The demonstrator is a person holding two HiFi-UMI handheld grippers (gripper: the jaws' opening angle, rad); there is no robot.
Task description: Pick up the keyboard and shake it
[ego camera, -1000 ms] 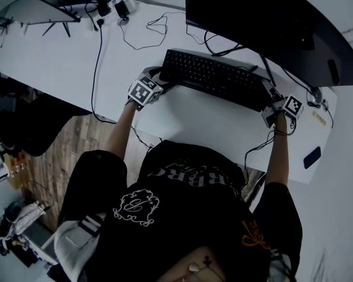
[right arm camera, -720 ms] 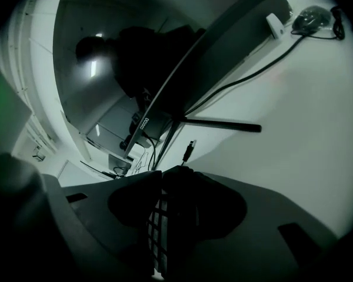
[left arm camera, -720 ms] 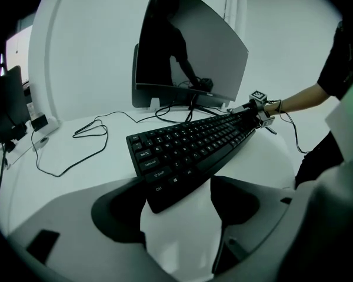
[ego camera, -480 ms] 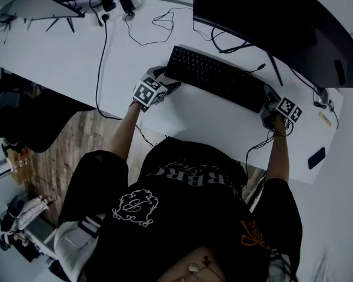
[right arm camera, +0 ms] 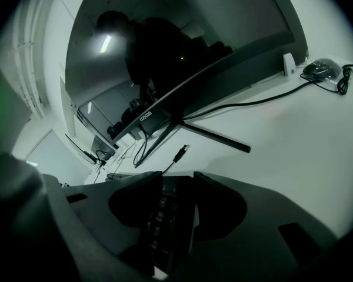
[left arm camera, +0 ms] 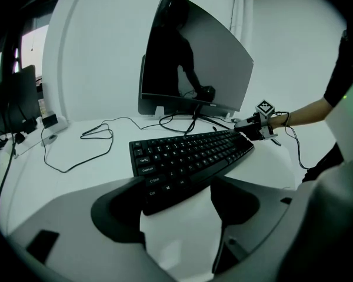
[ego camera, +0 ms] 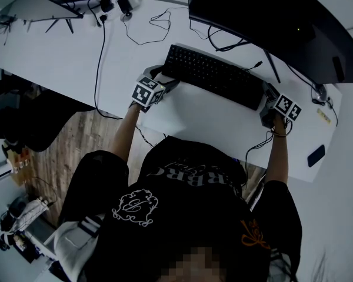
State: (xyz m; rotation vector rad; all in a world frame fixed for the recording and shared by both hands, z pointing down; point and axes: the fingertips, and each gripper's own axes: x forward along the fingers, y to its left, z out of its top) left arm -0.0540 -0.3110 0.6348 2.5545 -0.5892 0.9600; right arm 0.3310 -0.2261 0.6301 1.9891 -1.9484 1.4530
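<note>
A black keyboard lies slanted on the white table, in front of the monitor. My left gripper is at its left front corner. In the left gripper view that corner sits between the wide open jaws of the left gripper, against the left one. My right gripper is at the keyboard's right end. In the right gripper view the keyboard shows edge-on between the jaws of the right gripper, which stand close on both faces. I see no clear press.
A large curved monitor on a stand rises just behind the keyboard. Loose cables run across the table's back. A mouse and a dark flat item lie at the right. The table's front edge is close to the person.
Both grippers stay at the keyboard's two ends. The keyboard has barely shifted in the view, and the right gripper sits slightly closer to its end.
</note>
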